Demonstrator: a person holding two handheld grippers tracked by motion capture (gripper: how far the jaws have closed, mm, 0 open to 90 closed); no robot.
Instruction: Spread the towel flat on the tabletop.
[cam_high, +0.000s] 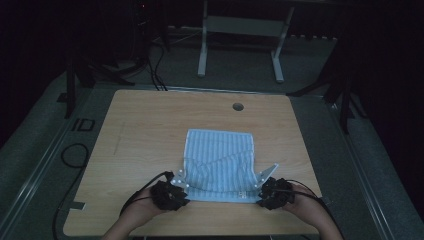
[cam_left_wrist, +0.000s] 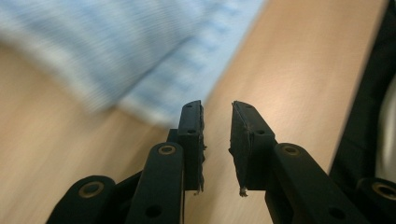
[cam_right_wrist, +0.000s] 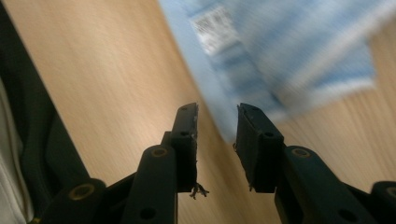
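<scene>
On the table (cam_high: 150, 120), seen from above, a striped blue cloth (cam_high: 220, 165) lay between the left gripper (cam_high: 175, 189) and right gripper (cam_high: 264, 191) at its near corners. Left gripper view: fingers (cam_left_wrist: 191, 135) parted, empty, the blurred cloth apparently just ahead. Right gripper view: fingers (cam_right_wrist: 187, 140) parted, cloth corner (cam_right_wrist: 233, 126) between the tips.

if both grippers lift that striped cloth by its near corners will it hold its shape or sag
The striped cloth will probably sag: it already lies folded and creased on the table, so it looks limp. It seems thin and likely light. With the left gripper and right gripper apart, the middle may droop.
</scene>
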